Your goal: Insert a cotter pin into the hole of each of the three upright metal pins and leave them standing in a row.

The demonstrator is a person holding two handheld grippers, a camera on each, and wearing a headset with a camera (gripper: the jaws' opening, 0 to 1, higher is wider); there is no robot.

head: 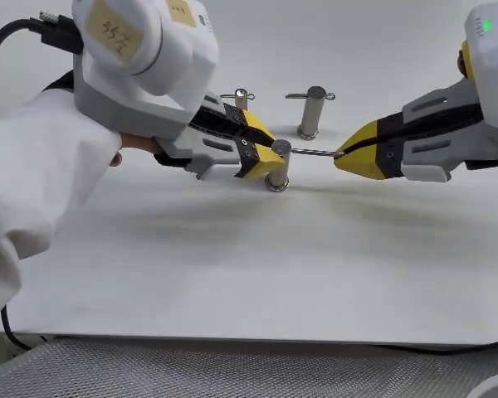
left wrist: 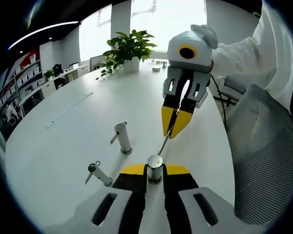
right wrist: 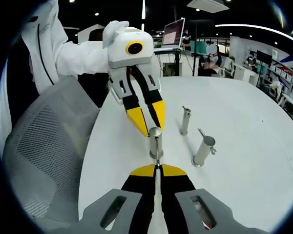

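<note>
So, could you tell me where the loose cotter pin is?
The cotter pin sits mid head view, level in the right tongs, its tip at the head of the metal pin that the left tongs grip.

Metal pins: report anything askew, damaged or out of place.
Nothing damaged or toppled. The front pin, clamped by the left gripper, stands off the line of the two rear pins, while the right gripper holds a cotter pin at it.

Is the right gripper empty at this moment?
No, the right gripper is shut on a cotter pin whose tip reaches the metal pin that the left gripper holds.
</note>
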